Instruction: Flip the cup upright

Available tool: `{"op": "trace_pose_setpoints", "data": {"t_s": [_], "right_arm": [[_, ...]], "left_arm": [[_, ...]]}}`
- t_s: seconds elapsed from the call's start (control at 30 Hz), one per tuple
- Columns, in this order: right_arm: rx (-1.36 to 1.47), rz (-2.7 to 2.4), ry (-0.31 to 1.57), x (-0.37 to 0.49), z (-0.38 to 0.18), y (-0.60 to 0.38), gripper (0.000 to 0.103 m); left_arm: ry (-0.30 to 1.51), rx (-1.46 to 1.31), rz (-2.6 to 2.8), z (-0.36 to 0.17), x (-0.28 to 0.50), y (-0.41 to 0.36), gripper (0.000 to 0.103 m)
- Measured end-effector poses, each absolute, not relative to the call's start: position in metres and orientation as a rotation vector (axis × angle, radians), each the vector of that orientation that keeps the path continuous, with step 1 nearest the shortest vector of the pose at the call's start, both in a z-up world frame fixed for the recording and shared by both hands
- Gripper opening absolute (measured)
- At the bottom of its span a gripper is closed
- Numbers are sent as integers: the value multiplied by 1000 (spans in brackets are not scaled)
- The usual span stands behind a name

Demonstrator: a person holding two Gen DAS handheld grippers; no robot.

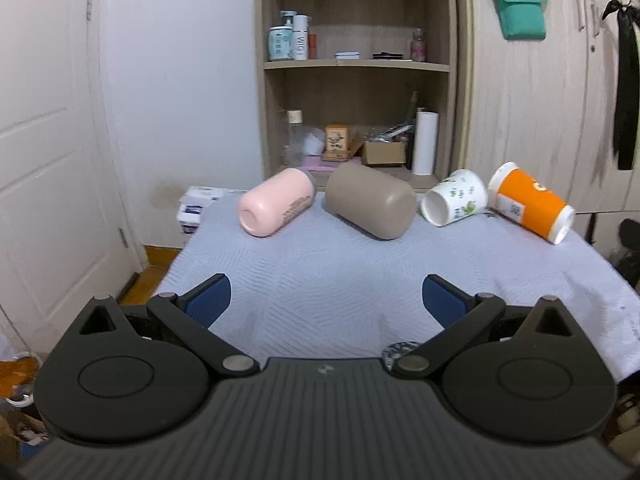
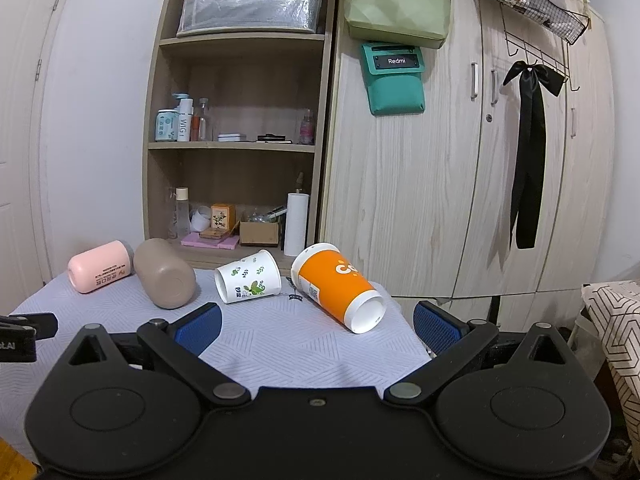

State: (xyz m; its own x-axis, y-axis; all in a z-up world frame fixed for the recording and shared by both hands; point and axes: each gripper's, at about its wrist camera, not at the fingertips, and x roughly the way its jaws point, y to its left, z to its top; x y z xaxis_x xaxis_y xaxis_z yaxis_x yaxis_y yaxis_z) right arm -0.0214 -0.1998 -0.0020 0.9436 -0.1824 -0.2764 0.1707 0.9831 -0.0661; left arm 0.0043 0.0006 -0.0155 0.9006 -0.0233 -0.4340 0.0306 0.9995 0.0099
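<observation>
Several cups lie on their sides along the far edge of a table with a light blue cloth: a pink cup, a taupe cup, a white cup with green leaf print and an orange paper cup. In the right wrist view they show as the pink cup, taupe cup, white cup and orange cup. My left gripper is open and empty, short of the cups. My right gripper is open and empty, just short of the orange cup.
A wooden shelf unit with bottles, boxes and a paper roll stands right behind the table. A wardrobe with a teal pouch and a black ribbon is at the right. A white door is at the left. The left gripper's edge shows at the left.
</observation>
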Motion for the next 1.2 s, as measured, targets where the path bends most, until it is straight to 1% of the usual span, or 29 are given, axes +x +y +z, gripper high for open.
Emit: {"op": "trace_pose_setpoints", "data": {"t_s": [0.4,0.53,0.67,0.8,0.9,1.0,1.2], "right_arm": [[-50,-153,306,-22,0,-200,103],[-71,-113,299,-23,3,-204,103],[-82,-21,313,-16,8,-217,103],[-33,104,350,-1,9,-243,103],[-64,145,372,9,9,-260,103],[-92,152,385,21,8,-278,103],[-100,181,414,62,1,-313,103]], "left_arm": [[447,11,-29,-12,0,1,103],[484,23,-32,-7,6,-6,103],[562,-11,-99,2,25,-18,103],[587,10,-192,14,44,-46,103],[611,47,-268,20,62,-76,102],[670,24,-337,22,83,-103,100],[737,-46,-391,18,127,-145,100]]}}
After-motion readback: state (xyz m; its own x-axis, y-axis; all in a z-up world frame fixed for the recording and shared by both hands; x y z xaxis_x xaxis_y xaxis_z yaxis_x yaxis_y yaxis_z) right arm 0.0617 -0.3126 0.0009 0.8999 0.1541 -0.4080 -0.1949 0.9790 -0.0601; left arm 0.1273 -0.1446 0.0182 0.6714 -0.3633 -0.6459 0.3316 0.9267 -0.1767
